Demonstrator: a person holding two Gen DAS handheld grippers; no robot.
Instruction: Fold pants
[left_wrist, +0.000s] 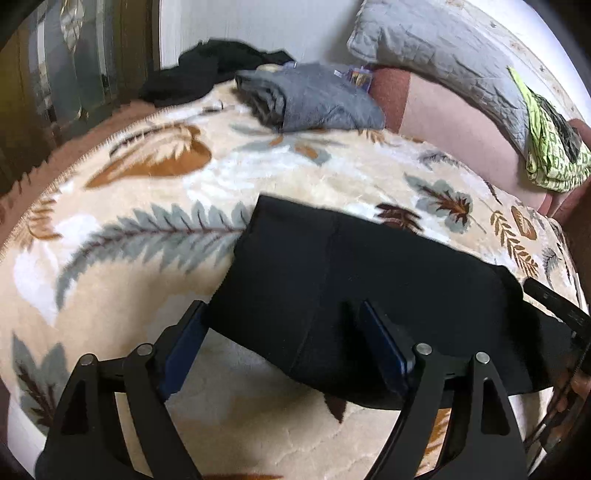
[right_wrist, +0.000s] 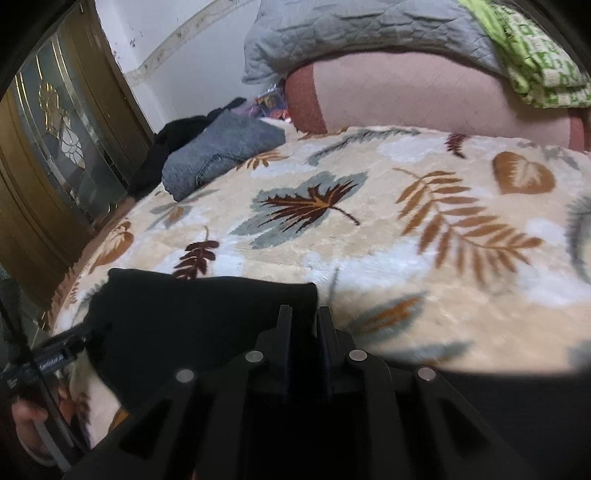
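The black pants (left_wrist: 351, 295) lie folded into a flat block on the leaf-patterned blanket (left_wrist: 155, 177). My left gripper (left_wrist: 282, 312) stands open wide over their near left corner. Its left finger (left_wrist: 188, 332) is at the pants' edge and its right finger (left_wrist: 376, 332) rests above the cloth. In the right wrist view the pants (right_wrist: 192, 325) fill the lower left. My right gripper (right_wrist: 304, 314) sits at their right edge with a narrow gap between its jaws. Black cloth fills that gap, and whether the pads press on it is hidden in the dark.
A folded grey garment (left_wrist: 317, 96) and a black clothing heap (left_wrist: 199, 70) lie at the far side of the bed. A grey quilted pillow (right_wrist: 369, 33), green patterned cloth (right_wrist: 535, 59) and pink bolster (right_wrist: 424, 99) line the back. A wooden glazed door (right_wrist: 55, 140) stands left.
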